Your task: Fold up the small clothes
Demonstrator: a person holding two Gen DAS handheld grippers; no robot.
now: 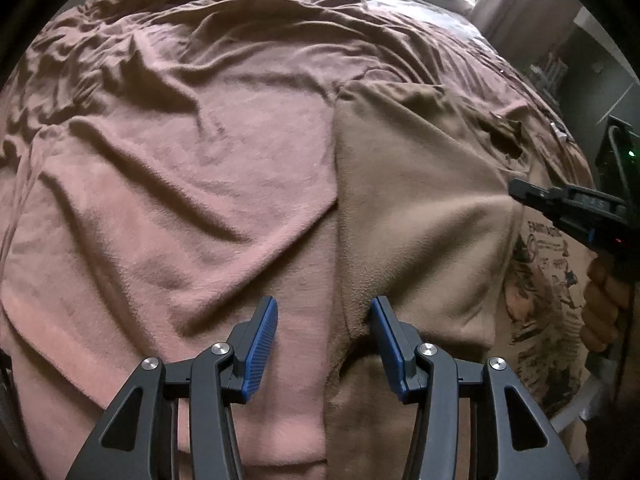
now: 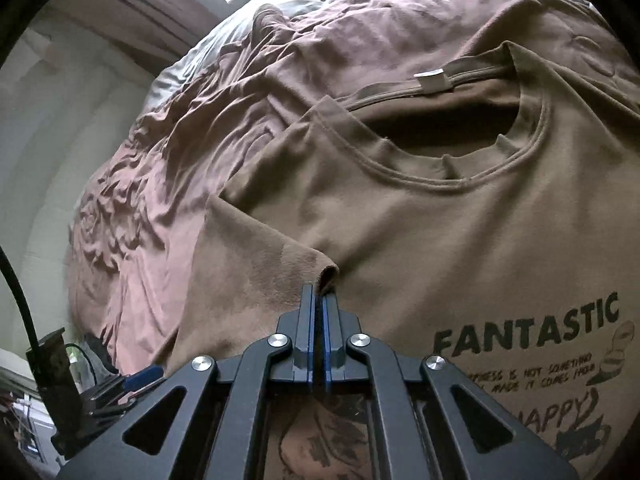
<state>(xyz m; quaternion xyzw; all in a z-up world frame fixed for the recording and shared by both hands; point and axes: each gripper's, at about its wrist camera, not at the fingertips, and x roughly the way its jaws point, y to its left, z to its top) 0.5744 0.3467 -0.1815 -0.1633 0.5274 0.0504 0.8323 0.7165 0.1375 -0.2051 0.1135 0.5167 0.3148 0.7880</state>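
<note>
Across the bed, a rumpled pinkish-brown blanket covers the surface. Tan T-shirt lies flat on it, neckline away from the camera, "FANTASTIC" print face up, white neck tag showing. Right gripper fully closed, pinching a raised fold of shirt fabric near the sleeve edge. Left gripper half-spread, nothing gripped, pads straddling the shirt's left edge where it meets the blanket.
</note>
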